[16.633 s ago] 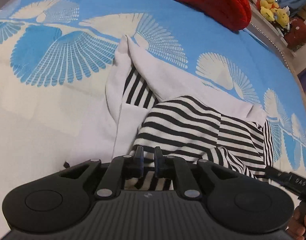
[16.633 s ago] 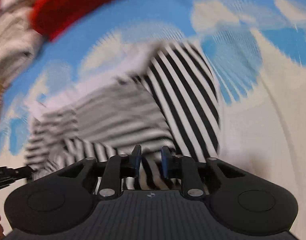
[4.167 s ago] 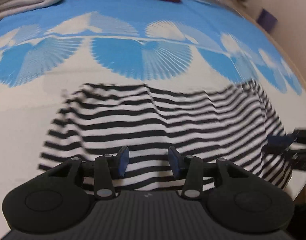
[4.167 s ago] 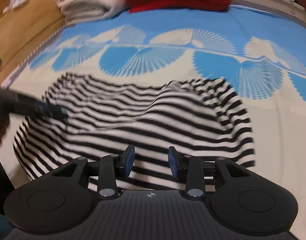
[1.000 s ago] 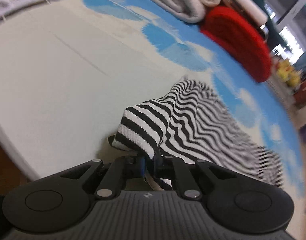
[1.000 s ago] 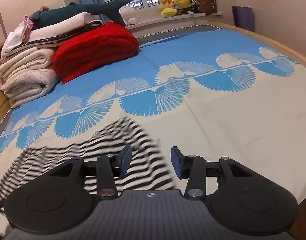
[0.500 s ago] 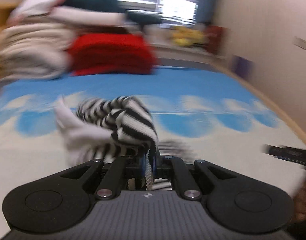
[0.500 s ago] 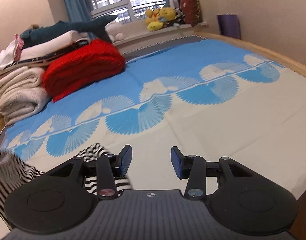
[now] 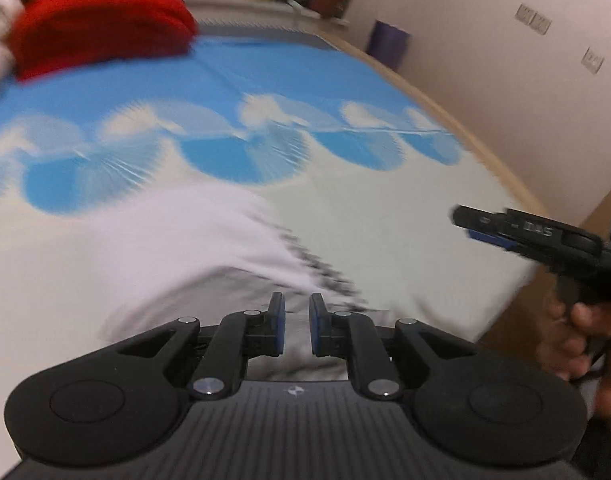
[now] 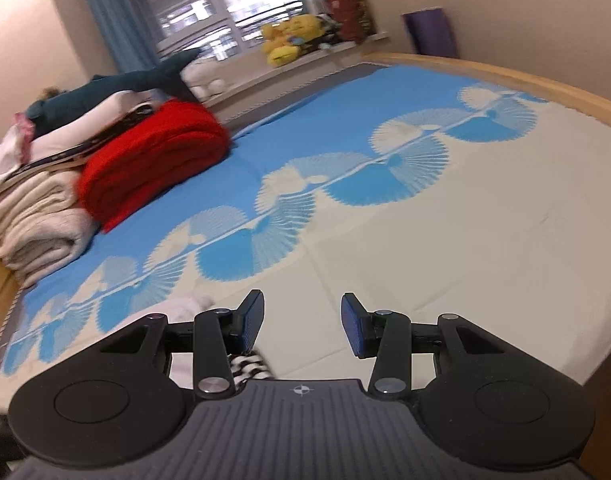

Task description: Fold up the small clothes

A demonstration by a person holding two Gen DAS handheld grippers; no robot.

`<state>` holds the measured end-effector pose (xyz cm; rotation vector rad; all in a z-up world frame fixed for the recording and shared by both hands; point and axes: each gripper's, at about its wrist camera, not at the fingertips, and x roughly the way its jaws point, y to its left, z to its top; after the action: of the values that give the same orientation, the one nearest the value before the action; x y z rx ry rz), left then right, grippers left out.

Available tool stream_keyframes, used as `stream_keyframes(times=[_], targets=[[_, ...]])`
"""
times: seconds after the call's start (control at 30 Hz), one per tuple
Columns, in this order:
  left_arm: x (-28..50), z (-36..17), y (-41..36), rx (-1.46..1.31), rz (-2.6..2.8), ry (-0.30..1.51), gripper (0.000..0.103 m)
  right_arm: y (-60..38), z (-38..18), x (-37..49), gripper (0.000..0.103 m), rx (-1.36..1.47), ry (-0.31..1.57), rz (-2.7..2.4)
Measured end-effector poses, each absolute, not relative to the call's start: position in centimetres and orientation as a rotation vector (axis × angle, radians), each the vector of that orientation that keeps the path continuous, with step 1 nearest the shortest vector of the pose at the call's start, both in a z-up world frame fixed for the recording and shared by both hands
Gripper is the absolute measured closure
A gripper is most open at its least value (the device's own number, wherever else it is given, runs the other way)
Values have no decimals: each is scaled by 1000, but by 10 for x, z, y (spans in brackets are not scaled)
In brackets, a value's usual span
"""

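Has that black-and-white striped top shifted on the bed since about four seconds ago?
Yes. The black-and-white striped top, then spread stripes-up below the blue fan-shell print, now lies bunched, mostly white side up. The left gripper, just opening, has let it go.

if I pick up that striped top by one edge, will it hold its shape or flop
The striped top will probably flop: it lies slumped in soft folds on the bed, so one edge would likely lift while the rest drapes. It looks thin and light. Pushed, it would probably bunch rather than slide.

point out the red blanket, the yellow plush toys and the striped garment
red blanket (image 10: 153, 160), right wrist view, folded front face
yellow plush toys (image 10: 289, 42), right wrist view, middle of the pile
striped garment (image 10: 249, 364), right wrist view, striped edge by the gripper
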<state>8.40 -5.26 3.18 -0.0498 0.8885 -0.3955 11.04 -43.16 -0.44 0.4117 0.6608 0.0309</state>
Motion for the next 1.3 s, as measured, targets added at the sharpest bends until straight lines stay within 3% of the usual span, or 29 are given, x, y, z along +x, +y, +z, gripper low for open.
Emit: stream_keyframes(times=[0.17,0.27,0.53,0.63,0.77,0.83,0.87,0.9,1.1,1.3], targets=[[82,54,7,13,-316,859,89,-396,-2,124,58,362,711,222],[88,41,27,24,-296,860,78,-372,-3,142,59,301,759,359],[104,-13,25,34,-309,914,63,-354,-50,208,58,278,976,381],[113,-8,23,-8,-318,833,31,-343,-66,223,58,310,1043,415],[128,-15,27,-32,-284,880,31,-324,-84,232,58,259,1122,451],[133,-16,28,-65,-285,889,30,-317,-87,236,67,237,1134,459],[133,-16,27,-64,-284,891,28,-315,-87,236,93,222,1128,460],[135,-16,26,-60,-279,893,27,-313,-86,236,103,216,1120,467],[132,-22,17,-82,-304,924,19,-362,-50,226,103,464,901,409],[137,-59,1,53,-263,1121,14,-371,-90,234,103,359,1141,244]])
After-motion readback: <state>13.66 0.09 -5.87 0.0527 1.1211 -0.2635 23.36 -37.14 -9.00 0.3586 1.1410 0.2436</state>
